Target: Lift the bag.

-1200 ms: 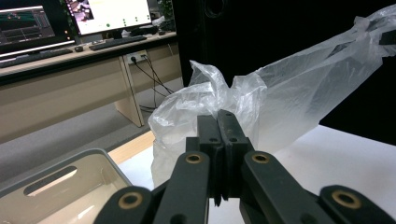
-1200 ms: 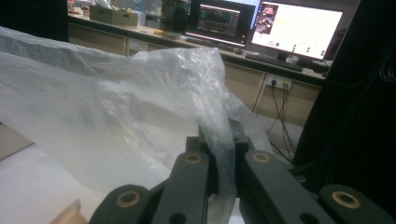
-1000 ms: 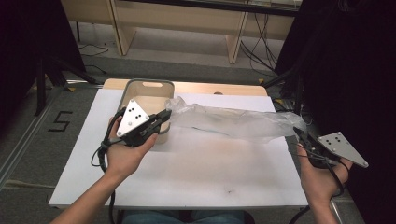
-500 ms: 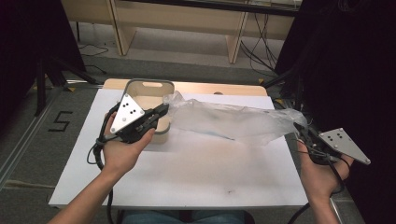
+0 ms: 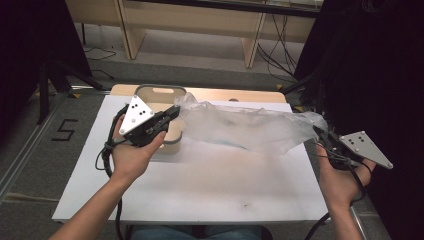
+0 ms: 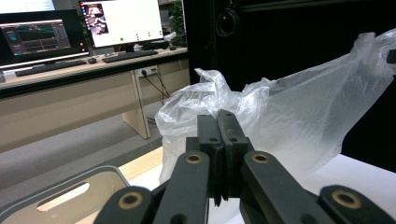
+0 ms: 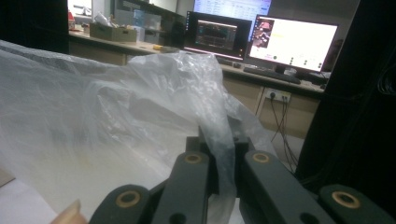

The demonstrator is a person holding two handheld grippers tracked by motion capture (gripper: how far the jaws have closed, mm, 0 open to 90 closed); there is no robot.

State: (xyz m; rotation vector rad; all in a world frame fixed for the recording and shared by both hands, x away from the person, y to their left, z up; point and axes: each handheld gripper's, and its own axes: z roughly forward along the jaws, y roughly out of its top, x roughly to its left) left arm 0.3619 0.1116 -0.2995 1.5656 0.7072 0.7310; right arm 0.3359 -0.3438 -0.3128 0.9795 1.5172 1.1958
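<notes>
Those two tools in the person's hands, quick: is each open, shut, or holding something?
Left tool: shut on one end of the clear plastic bag.
Right tool: shut on the bag's other end, the film pinched between its jaws.

The clear crumpled plastic bag (image 5: 250, 131) covers part of the white table top (image 5: 200, 185) and the right rim of the beige tray with a handle slot (image 5: 160, 92); whether anything lies inside the bag cannot be told. In the right gripper view, film (image 7: 219, 154) drapes over the black jaws, hiding their tips. The tray (image 6: 70, 196) is cut off by the left gripper view's bottom edge.
</notes>
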